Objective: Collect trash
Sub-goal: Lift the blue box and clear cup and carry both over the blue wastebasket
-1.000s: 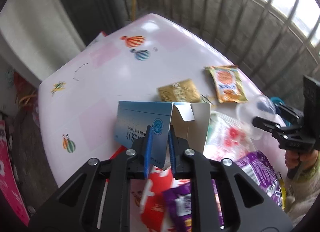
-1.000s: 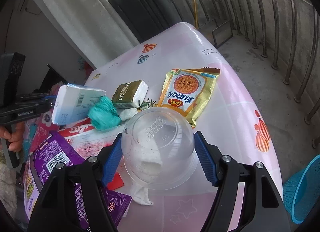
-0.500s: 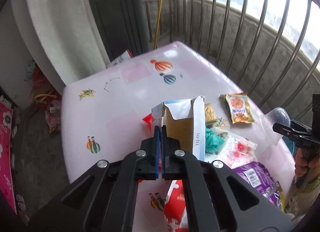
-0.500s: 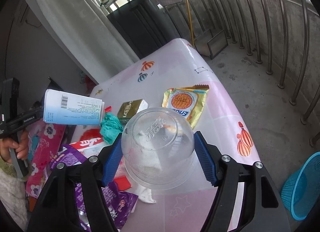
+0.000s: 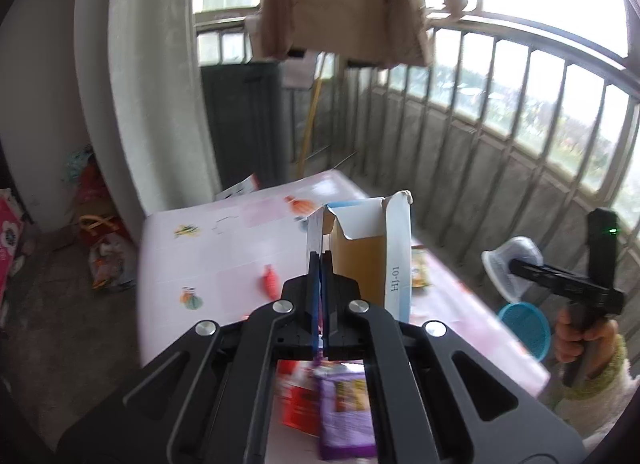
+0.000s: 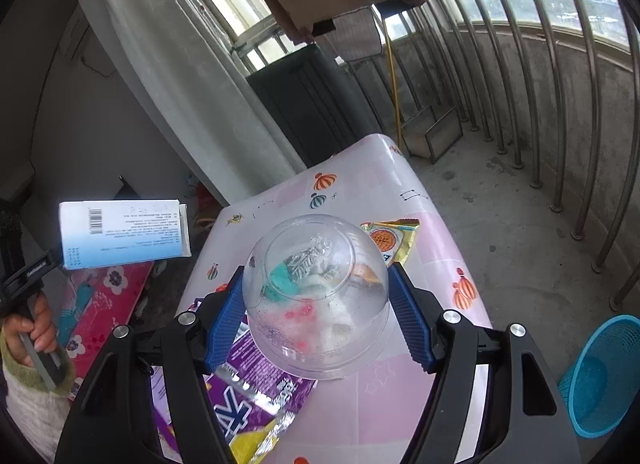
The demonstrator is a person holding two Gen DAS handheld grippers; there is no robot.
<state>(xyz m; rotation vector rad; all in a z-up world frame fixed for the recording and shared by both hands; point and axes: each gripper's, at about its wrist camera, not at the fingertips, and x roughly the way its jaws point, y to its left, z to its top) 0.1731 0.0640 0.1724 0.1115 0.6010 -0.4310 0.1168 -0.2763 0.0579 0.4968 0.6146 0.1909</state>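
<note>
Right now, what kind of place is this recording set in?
Probably an enclosed home balcony used for drying laundry: a curved metal railing over a concrete parapet, a coat hanging overhead, and a table with a balloon-print cover, littered with wrappers.

Readable print on the held carton and a wrapper

The side panel of the open carton (image 5: 398, 264) reads "HJ-01", running vertically; its back face carries a barcode and lines of print too small to read. The purple wrapper (image 6: 240, 396) on the table shows a large white "K". Embossed lettering on the clear cup (image 6: 316, 296) cannot be made out.
</note>
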